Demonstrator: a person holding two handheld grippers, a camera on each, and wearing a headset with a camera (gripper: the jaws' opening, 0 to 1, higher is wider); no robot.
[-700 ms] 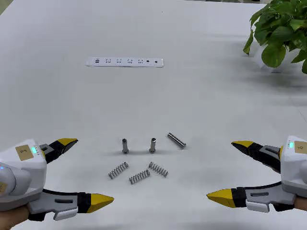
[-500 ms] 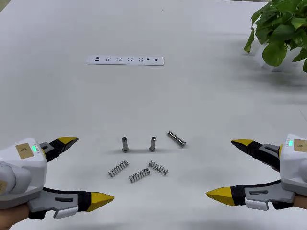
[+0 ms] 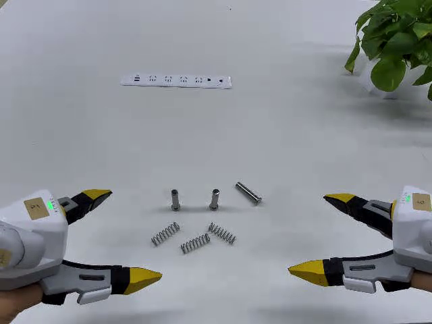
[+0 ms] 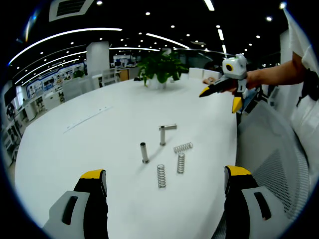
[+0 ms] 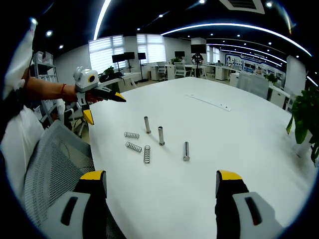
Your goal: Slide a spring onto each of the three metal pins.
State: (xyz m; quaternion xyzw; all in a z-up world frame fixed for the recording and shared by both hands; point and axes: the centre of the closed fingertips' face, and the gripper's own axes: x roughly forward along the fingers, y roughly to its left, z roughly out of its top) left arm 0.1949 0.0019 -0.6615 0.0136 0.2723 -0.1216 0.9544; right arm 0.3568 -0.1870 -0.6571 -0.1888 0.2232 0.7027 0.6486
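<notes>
Step one pending; left gripper, right gripper agape, empty; next grab spring, 7 o'clock of left upright pin.

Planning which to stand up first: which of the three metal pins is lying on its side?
The rightmost pin in the head view lies flat; the left pin and middle pin stand upright.

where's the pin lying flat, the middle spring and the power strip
pin lying flat (image 3: pixel 248 193), head view, mid-shaft
middle spring (image 3: pixel 195 244), head view, centre coils
power strip (image 3: pixel 176 81), head view, middle of its top face
</notes>
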